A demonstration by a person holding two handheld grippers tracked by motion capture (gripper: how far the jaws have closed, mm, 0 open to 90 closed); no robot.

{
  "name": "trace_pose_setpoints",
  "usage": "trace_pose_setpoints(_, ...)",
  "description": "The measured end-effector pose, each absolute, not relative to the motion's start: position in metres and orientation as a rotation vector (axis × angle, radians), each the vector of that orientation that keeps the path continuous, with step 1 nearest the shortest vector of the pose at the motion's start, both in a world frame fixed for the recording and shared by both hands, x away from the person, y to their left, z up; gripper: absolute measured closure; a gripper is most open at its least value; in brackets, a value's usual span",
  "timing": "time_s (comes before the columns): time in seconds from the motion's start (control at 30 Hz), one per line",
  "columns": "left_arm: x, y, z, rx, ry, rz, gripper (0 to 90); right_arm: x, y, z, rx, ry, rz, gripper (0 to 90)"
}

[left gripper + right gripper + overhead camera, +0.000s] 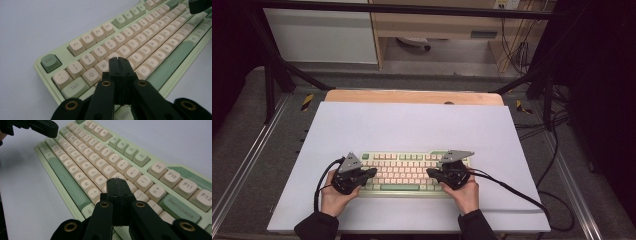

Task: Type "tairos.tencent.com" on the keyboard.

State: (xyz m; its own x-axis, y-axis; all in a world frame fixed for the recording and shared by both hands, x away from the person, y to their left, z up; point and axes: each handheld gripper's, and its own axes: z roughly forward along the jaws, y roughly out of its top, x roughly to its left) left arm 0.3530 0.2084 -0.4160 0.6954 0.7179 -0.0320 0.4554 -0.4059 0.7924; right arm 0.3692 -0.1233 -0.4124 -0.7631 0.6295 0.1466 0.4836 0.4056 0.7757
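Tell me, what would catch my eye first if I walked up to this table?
Probably the pastel green keyboard with cream keys, lying near the front edge of a pale sheet that covers the table. A person holds a black gripper over each end of it: the left gripper above the Q and W end, the right gripper near the Backspace end, both with jaws shut.
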Motion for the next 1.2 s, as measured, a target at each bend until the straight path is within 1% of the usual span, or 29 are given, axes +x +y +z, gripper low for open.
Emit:
trace_pose_setpoints(0.47, 0.360, 0.195, -0.413, 2.089, 0.896, 0.404, 89.8, 0.361, -0.147, -0.419, 1.031, 2.479, 1.292, 90.0)
trace_pose_setpoints(0.93, 0.373, 0.180, -0.411, 2.092, 0.899, 0.409, 89.8, 0.359, -0.148, -0.418, 1.021, 2.489, 1.308, 90.0)
trace_pose_setpoints(1.2, 0.380, 0.170, -0.417, 2.092, 0.909, 0.410, 89.8, 0.359, -0.149, -0.419, 1.018, 2.489, 1.311, 90.0)
